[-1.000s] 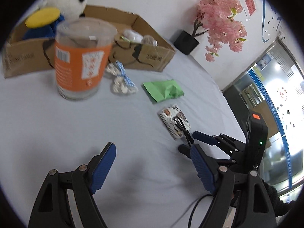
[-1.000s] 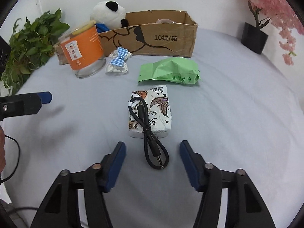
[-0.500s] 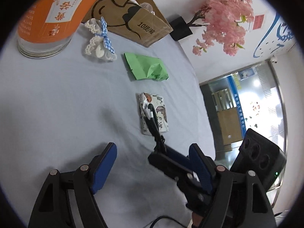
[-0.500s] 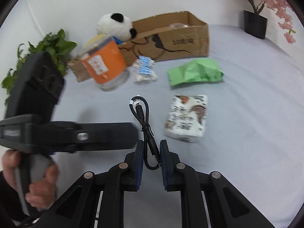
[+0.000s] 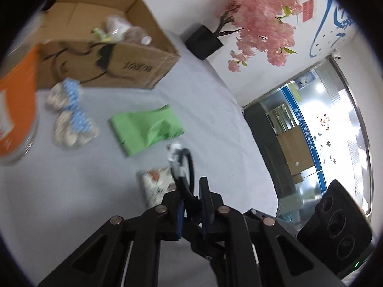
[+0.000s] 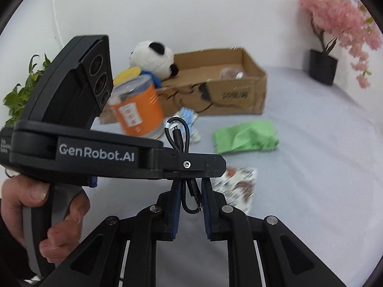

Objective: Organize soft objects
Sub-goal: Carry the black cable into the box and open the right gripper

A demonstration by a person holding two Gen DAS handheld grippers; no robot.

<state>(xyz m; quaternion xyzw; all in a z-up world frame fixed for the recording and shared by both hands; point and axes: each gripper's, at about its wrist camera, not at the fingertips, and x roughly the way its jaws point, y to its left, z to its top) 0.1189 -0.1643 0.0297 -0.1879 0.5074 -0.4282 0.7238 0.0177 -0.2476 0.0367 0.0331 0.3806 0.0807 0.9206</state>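
Left wrist view: left gripper [image 5: 192,205] clamped on the coiled black audio cable [image 5: 188,167], which is lifted above the grey tabletop [image 5: 71,179].
Right wrist view: right gripper [image 6: 190,199] pinches the cable's lower loop [image 6: 189,198]; left gripper [image 6: 191,165] crosses just above, gripping the same cable.

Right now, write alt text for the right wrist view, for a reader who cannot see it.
A coiled black audio cable is pinched by both grippers: the right gripper from below, the left gripper crossing sideways, held in a hand. Behind, on the grey table, lie a green packet, a patterned tissue pack, an orange jar and a cardboard box.
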